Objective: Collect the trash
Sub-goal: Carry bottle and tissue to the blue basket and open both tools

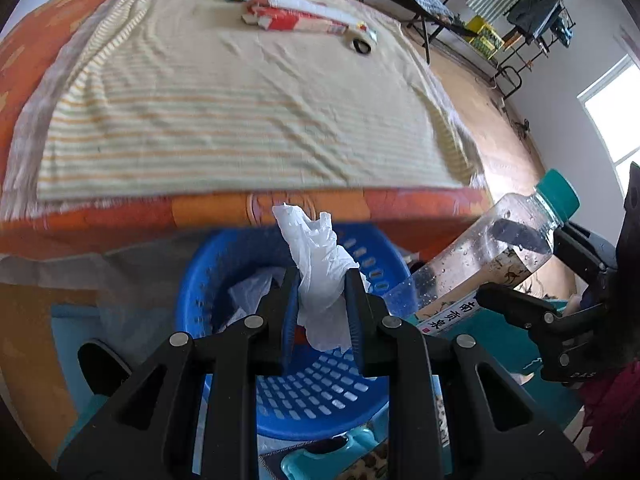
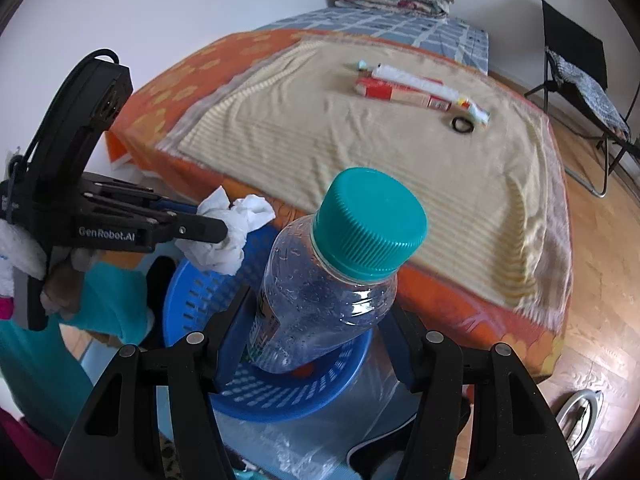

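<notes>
My left gripper (image 1: 322,280) is shut on a crumpled white tissue (image 1: 320,268) and holds it above a blue perforated basket (image 1: 320,396) beside the bed. It also shows in the right wrist view (image 2: 228,236) with the tissue (image 2: 232,232). My right gripper (image 2: 316,320) is shut on a clear plastic bottle (image 2: 320,292) with a teal cap (image 2: 368,224), held over the basket (image 2: 288,396). The bottle also shows in the left wrist view (image 1: 480,264). White paper lies inside the basket.
A bed with a striped yellow cloth (image 1: 240,120) holds a red-and-white box (image 1: 296,18), a tube and a black ring (image 1: 362,46). A folding chair (image 2: 576,68) stands on the wooden floor at right. A clear plastic bag (image 2: 300,448) lies below the basket.
</notes>
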A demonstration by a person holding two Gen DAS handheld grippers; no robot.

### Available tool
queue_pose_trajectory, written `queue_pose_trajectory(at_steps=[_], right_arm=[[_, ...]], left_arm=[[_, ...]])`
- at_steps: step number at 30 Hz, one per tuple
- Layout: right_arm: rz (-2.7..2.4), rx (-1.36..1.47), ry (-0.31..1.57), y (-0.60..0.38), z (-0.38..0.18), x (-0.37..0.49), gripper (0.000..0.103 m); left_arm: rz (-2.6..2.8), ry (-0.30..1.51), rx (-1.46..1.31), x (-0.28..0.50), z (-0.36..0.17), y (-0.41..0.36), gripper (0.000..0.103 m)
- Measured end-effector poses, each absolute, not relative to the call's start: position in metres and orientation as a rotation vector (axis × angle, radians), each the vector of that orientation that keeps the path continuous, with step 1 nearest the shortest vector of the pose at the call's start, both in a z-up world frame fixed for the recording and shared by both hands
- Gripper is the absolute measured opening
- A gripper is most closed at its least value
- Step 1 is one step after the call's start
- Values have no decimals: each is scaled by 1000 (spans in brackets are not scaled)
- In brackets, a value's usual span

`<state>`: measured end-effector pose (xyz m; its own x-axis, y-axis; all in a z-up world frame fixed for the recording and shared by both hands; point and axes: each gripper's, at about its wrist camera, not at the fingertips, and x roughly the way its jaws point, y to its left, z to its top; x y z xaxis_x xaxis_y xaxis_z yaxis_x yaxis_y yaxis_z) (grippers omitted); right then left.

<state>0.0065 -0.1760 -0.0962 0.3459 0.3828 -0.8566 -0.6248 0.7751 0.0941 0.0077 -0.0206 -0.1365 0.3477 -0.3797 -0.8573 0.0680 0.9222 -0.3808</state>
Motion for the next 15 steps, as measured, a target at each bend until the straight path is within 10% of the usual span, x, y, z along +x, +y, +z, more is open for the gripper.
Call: queue_pose_trajectory(at_steps=[15], right_arm=[[664, -289, 1093, -169, -125, -7, 56]], left_arm=[[-255, 1237, -196, -18, -163, -36, 22]])
